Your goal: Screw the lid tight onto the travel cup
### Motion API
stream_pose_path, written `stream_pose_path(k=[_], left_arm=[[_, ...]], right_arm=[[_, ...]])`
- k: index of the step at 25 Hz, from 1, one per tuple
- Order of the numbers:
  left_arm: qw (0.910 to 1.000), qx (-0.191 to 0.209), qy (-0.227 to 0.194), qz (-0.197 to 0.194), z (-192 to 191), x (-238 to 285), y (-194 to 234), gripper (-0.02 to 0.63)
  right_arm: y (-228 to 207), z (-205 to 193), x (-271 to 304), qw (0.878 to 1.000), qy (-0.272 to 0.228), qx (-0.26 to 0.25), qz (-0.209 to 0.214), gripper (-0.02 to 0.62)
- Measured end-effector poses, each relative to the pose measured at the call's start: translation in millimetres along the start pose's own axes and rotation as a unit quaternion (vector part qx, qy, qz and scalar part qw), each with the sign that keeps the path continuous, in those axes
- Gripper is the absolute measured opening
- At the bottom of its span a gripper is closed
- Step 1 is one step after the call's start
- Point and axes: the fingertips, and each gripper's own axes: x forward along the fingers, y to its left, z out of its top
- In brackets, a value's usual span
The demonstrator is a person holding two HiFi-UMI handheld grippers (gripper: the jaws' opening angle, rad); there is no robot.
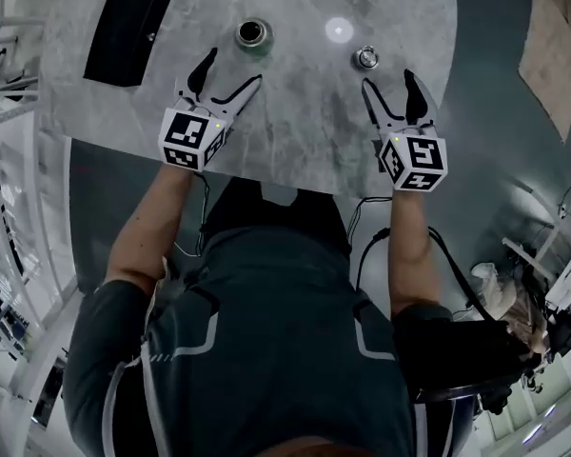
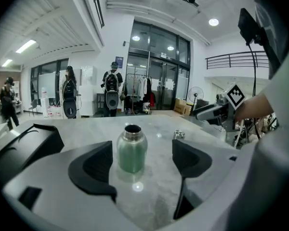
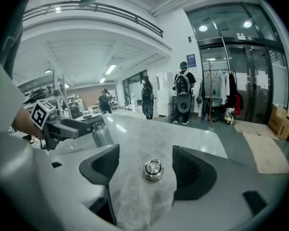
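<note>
Grey marble-pattern tabletop [image 1: 295, 122], rounded corners, in a glass-fronted hall w/ mezzanine railing; person stands at its 6 o'clock edge (head view).

Item 1. Travel cup [image 1: 252, 33]: green-tinted steel body, bare metal neck. Upright at approx. 11 o'clock on the table. Mouth open, no lid on. Interior dark, so contents can't be told.

Item 2. Lid [image 1: 366, 58]: small round silver metal cap w/ ring on top. Sits flat on the table at approx. 1 o'clock, well apart from the cup.

Item 3. Left gripper [image 1: 233, 67]: black claw, marker cube behind. Claw spread wide, nothing clamped. Cup stands ahead of it at approx. 12 o'clock, clear of both tips. In the left gripper view the cup is framed in the gap btwn the jaws and touches neither.

Item 4. Right gripper [image 1: 387, 77]: same build. Claw spread wide, nothing clamped. Lid lies just beyond the tips at approx. 11 o'clock. In the right gripper view the lid is framed in the gap, no contact.

Item 5. Black flat rectangular case [image 1: 128, 31]: closed, at approx. 10 o'clock near the table's far-left corner, apart from the cup.

Item 6. Background: several people w/ backpacks [image 2: 111, 88] standing by the glass doors; clothes rack [image 2: 137, 88] beside them.
</note>
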Motion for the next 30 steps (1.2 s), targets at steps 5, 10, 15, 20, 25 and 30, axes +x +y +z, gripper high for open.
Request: stream_pose_path(k=[5, 10, 15, 20, 25, 30], left_arm=[[0.9993, -0.019, 0.007, 0.03, -29.8, 36.1, 17.5, 0.381], [0.9995, -0.005, 0.013, 0.029, -44.7, 59.2, 25.0, 0.397], [0.9997, 0.011, 0.022, 0.008, -46.6, 77.3, 26.0, 0.413], [0.9995, 0.011, 0.028, -0.005, -45.8, 93.7, 26.5, 0.416], [0.9991, 0.028, 0.026, -0.018, -41.0, 108.4, 23.7, 0.416], [0.9988, 0.042, 0.019, -0.015, -33.0, 117.1, 23.1, 0.416]], right_arm=[[-5.4, -39.1, 28.4, 1.0, 0.022, -0.009, 0.01, 0.331], [-6.6, -59.6, 49.9, 0.999, 0.035, -0.011, 0.02, 0.331], [-12.1, -73.9, 68.7, 0.998, 0.058, -0.015, 0.012, 0.331], [-17.5, -80.8, 81.4, 0.997, 0.076, -0.009, 0.008, 0.331], [-22.1, -87.3, 90.3, 0.994, 0.108, -0.01, -0.009, 0.33], [-25.9, -83.4, 89.6, 0.993, 0.115, -0.007, -0.011, 0.33]])
